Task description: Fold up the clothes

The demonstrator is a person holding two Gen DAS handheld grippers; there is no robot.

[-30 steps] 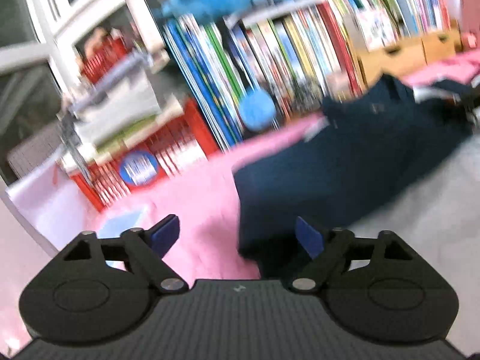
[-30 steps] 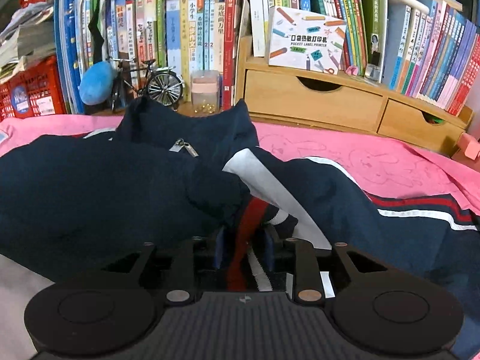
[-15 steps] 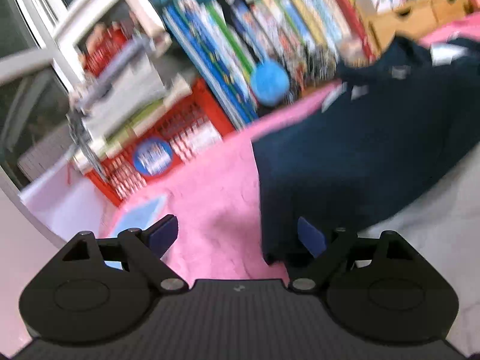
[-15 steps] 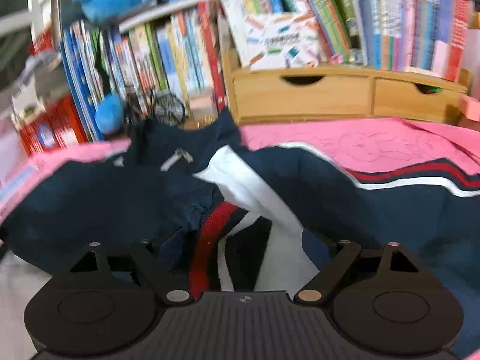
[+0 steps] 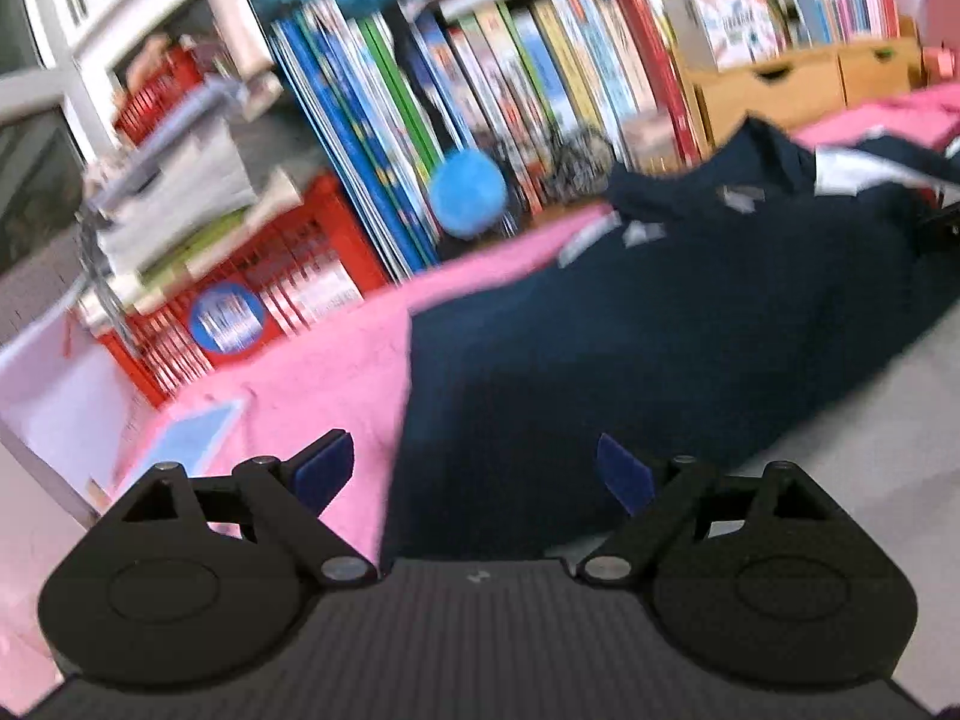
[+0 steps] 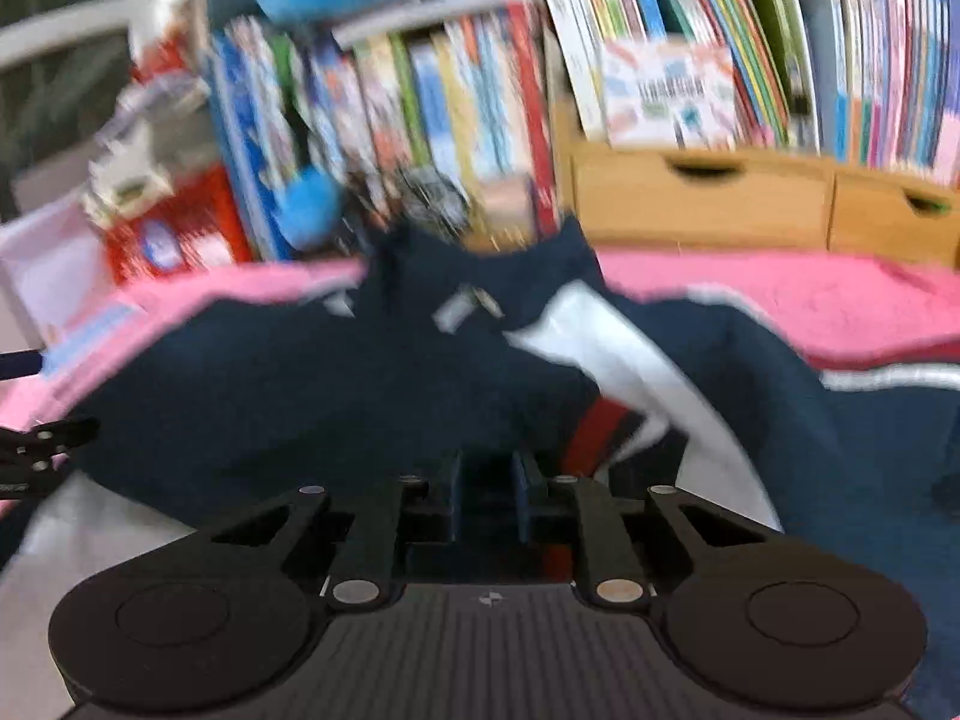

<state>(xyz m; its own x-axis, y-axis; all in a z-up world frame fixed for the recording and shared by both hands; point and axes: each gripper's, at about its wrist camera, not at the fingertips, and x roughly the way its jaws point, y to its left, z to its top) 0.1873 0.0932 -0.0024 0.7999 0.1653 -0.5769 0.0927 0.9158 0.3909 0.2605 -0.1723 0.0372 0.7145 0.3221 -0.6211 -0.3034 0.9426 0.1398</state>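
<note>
The navy jacket [image 6: 312,384] lay spread on the pink cover [image 5: 312,378], its edge pinched in the closed right gripper [image 6: 487,483], seemingly for folding, while the left gripper [image 5: 474,474] was held wide open, empty, over its corner.

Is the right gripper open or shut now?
Shut: the right gripper has its pads close together, pinching navy fabric of the jacket.

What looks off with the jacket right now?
The jacket is not lying flat: its collar is humped up and the white-striped sleeve lies bunched across the middle. The right gripper is pinching fabric there; the left gripper is open.
</note>
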